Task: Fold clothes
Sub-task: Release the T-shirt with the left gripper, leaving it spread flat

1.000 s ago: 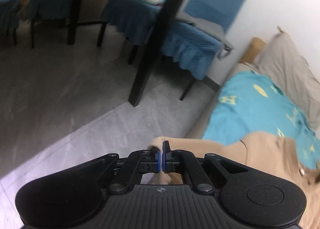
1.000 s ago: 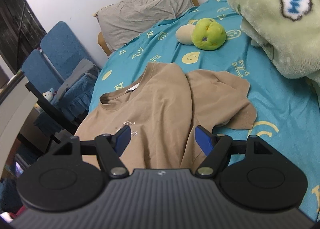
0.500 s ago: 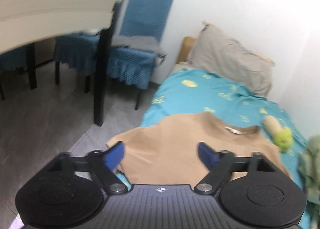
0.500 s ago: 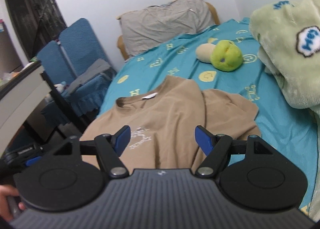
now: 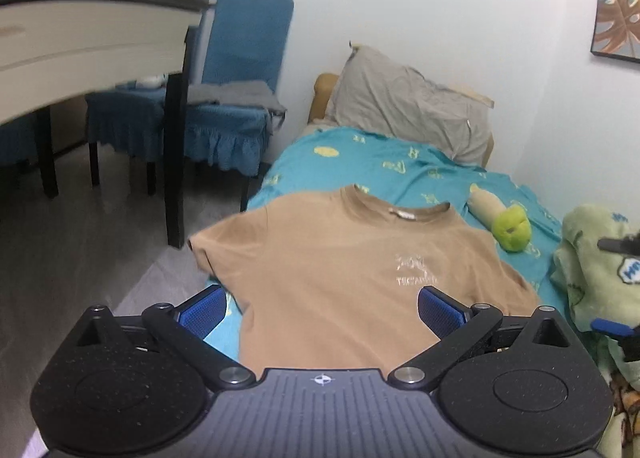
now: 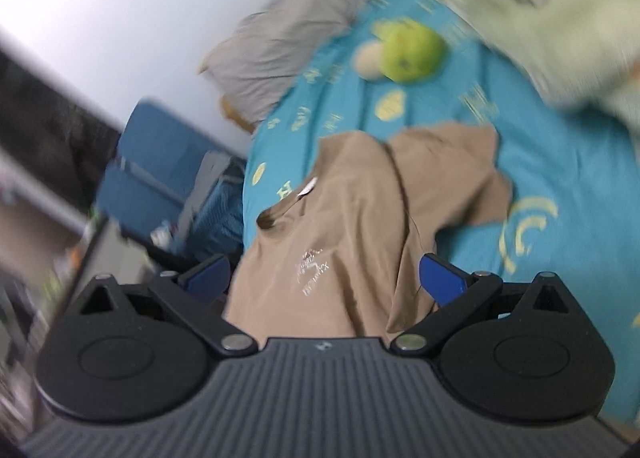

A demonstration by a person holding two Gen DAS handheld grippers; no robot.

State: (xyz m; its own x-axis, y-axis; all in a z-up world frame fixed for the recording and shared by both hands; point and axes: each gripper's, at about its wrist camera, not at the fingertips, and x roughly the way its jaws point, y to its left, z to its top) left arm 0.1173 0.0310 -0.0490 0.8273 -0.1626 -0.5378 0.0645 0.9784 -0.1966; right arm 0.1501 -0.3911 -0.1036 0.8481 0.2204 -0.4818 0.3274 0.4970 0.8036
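A tan T-shirt (image 5: 340,270) with a small white chest print lies face up on the teal bedsheet (image 5: 384,165), collar toward the pillow. One sleeve hangs near the bed's left edge. My left gripper (image 5: 320,310) is open and empty above the shirt's lower part. In the right wrist view the shirt (image 6: 348,234) is seen tilted and blurred, with its right sleeve spread on the sheet. My right gripper (image 6: 322,278) is open and empty over the shirt's lower half. The right gripper also shows at the left wrist view's right edge (image 5: 620,286).
A grey pillow (image 5: 408,101) lies at the head of the bed. A green and beige plush toy (image 5: 506,223) lies right of the collar. A pale green blanket (image 5: 596,282) is heaped at the right. Blue chairs (image 5: 236,105) and a white table (image 5: 88,37) stand left of the bed.
My left gripper let go of the shirt's edge, opened, and swung up to face the bed. My right gripper stayed open and tilted, with motion blur.
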